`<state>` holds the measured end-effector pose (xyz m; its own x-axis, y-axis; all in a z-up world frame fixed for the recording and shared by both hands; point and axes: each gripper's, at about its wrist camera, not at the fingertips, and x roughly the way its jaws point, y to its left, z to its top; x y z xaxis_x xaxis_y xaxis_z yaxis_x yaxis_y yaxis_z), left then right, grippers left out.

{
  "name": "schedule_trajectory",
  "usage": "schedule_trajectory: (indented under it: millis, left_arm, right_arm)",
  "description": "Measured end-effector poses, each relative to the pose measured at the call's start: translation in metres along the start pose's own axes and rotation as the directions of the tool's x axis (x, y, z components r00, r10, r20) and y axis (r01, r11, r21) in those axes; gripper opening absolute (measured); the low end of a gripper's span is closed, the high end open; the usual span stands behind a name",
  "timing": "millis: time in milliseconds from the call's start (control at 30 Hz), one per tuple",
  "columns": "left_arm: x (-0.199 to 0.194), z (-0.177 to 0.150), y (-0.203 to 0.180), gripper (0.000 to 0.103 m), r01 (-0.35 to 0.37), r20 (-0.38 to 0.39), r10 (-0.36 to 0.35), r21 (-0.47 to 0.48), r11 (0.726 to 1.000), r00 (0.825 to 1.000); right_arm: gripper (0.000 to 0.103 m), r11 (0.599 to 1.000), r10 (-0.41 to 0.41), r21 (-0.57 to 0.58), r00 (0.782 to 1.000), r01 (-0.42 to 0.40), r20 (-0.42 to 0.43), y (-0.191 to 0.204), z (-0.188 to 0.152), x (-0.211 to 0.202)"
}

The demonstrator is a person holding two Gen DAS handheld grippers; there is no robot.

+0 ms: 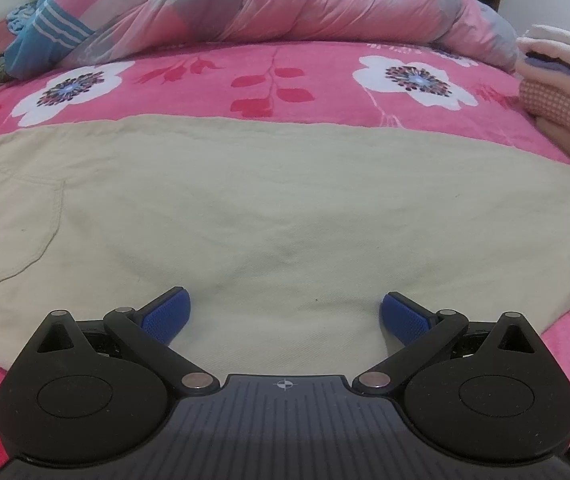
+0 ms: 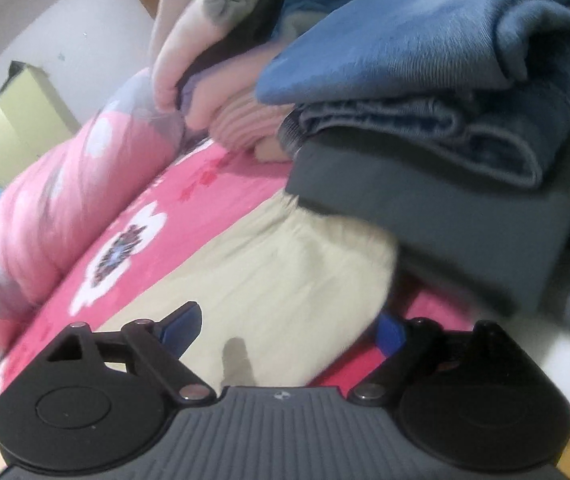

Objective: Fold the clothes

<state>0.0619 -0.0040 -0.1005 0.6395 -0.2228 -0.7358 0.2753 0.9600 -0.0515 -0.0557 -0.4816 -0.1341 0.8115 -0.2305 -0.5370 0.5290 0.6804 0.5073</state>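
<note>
A cream garment with a patch pocket at its left lies spread flat across the pink flowered bedsheet. My left gripper hovers over its near edge, open, blue pads wide apart with only flat cloth beneath. In the right wrist view the same cream garment reaches up to a stack of folded clothes. My right gripper is open over the garment's end, with nothing pinched between its blue pads.
A pink and grey quilt is bunched along the far side of the bed. Folded clothes sit at the right. Close to my right gripper a pile of folded blue and grey garments overhangs the cream cloth.
</note>
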Motion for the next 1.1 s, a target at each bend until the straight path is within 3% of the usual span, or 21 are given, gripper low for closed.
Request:
schedule_trajectory:
  millis: [133, 267, 533, 733, 833, 900, 1000, 1100]
  left_arm:
    - [0.000, -0.001, 0.001, 0.103, 0.007, 0.012, -0.008, 0.004, 1.000, 1.000]
    - [0.000, -0.003, 0.002, 0.103, 0.016, 0.019, -0.017, 0.013, 1.000, 1.000]
    - [-0.005, 0.007, 0.019, 0.103, 0.025, 0.043, -0.023, -0.045, 0.999, 0.999]
    - [0.004, 0.018, 0.039, 0.103, -0.047, 0.051, 0.051, -0.075, 0.996, 0.997]
    - [0.014, 0.021, 0.035, 0.103, -0.072, 0.033, 0.074, -0.039, 0.997, 0.997]
    - [0.017, 0.020, 0.030, 0.103, -0.097, 0.034, 0.097, -0.012, 0.995, 0.995]
    - [0.017, 0.018, 0.027, 0.103, -0.115, 0.035, 0.116, -0.011, 0.993, 0.993]
    - [0.016, 0.019, 0.026, 0.103, -0.123, 0.026, 0.123, -0.014, 0.992, 0.992]
  right_arm:
    - [0.086, 0.996, 0.072, 0.064, 0.997, -0.070, -0.023, 0.003, -0.010, -0.015]
    - [0.085, 0.997, 0.059, 0.043, 0.998, -0.058, -0.032, 0.013, -0.006, -0.008]
    - [0.061, 0.952, 0.155, 0.268, 0.988, -0.148, -0.006, -0.010, 0.017, 0.028]
    - [0.046, 0.971, 0.180, 0.166, 0.983, -0.172, -0.033, -0.003, 0.003, 0.023]
    - [0.041, 0.946, 0.212, 0.256, 0.977, -0.201, -0.019, -0.015, 0.009, 0.028]
    - [0.033, 0.936, 0.222, 0.279, 0.975, -0.213, -0.001, -0.020, 0.008, 0.030]
    - [0.030, 0.921, 0.236, 0.312, 0.971, -0.233, 0.027, -0.027, 0.006, 0.033]
    - [0.028, 0.939, 0.243, 0.243, 0.969, -0.245, 0.038, -0.025, 0.001, 0.030]
